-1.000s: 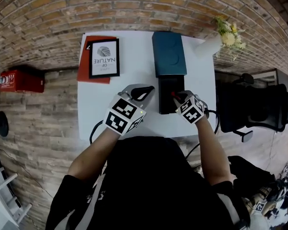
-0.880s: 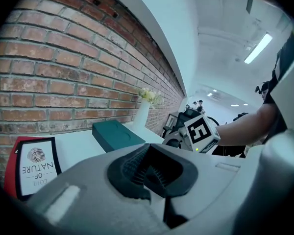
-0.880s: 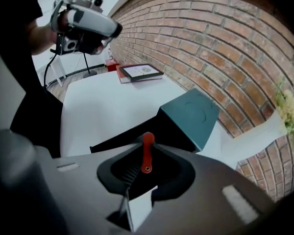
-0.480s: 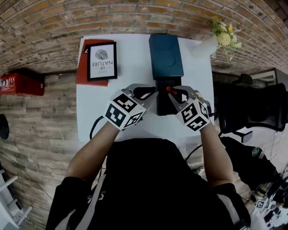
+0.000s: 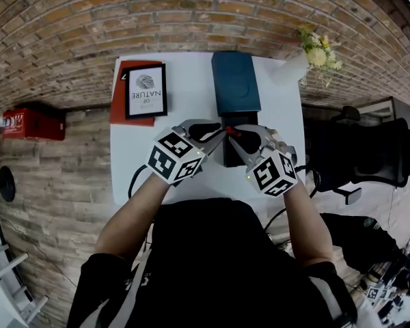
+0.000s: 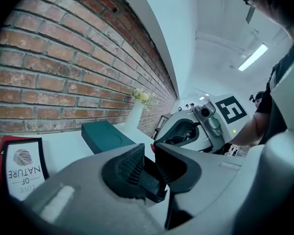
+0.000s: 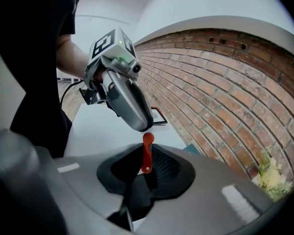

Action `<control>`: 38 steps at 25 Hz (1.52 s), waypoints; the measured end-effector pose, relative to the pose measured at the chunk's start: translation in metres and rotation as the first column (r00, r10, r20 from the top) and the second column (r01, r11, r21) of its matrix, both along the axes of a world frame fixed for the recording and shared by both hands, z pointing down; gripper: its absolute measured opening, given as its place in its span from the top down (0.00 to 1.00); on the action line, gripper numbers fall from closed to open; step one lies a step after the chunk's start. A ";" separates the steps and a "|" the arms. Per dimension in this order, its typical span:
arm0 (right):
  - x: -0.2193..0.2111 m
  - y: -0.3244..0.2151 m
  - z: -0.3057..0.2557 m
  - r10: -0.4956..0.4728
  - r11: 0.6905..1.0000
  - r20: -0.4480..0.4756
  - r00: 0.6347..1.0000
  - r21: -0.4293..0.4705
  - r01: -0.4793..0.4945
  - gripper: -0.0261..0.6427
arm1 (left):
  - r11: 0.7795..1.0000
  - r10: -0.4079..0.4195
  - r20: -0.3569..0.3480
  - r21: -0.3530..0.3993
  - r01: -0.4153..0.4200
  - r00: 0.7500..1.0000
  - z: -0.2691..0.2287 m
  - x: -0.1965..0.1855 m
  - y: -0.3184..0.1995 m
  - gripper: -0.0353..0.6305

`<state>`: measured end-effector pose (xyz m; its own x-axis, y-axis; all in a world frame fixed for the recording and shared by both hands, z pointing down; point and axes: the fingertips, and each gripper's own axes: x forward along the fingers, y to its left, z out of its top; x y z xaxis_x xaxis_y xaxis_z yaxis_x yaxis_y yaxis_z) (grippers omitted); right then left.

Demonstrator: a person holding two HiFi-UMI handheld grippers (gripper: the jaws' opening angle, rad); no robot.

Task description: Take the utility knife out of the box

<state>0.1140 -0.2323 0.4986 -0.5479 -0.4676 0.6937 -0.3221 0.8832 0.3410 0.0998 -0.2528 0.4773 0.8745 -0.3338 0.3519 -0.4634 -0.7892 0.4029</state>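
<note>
Brickwork in red-brown courses [image 5: 68, 26] is filling the background, with a white rectangular table [image 5: 184, 108] standing against it. To the table's right, a black office chair [image 5: 362, 156] is standing well apart.

On the tabletop, a teal rectangular box lid [image 5: 236, 80] is lying flat at the far side. To its left, a black-framed print [image 5: 146, 91] is resting on a red flat folder [image 5: 119, 87]. A white vase of yellow flowers [image 5: 294, 67] is standing at the far right corner.

Just in front of the lid, an open black box [image 5: 231, 154] is sitting on the table, partly covered by the grippers.

The left gripper [image 5: 215, 132] is reaching in level from the left. Its jaws are clamping the near wall of the black box, whose dark edge is showing between the ribbed pads [image 6: 127, 168].

The right gripper [image 5: 238, 137] is tilting downward from the right. Its jaws are pinching a slim red utility knife [image 7: 147, 153]. The knife is hanging in the air over the far end of the black box. Its free rounded end is pointing toward the left gripper, which is just beside it.
</note>
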 end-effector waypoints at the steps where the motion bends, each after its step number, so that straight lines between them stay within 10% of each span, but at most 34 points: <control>1: -0.001 0.000 -0.001 -0.003 1.000 0.005 1.000 0.004 0.003 0.88 | 1.000 0.003 -0.004 0.000 -0.003 1.000 -0.001 0.001 0.000 0.84; 22: -0.026 0.012 -0.032 -0.050 0.988 0.049 0.998 0.150 0.042 0.88 | 1.000 0.019 -0.097 0.005 -0.018 0.995 -0.027 -0.008 0.014 0.90; 38: -0.047 0.030 -0.058 0.153 0.964 0.184 0.971 0.187 -0.187 0.80 | 0.993 0.056 -0.143 0.114 -0.040 0.988 -0.057 -0.057 0.036 0.92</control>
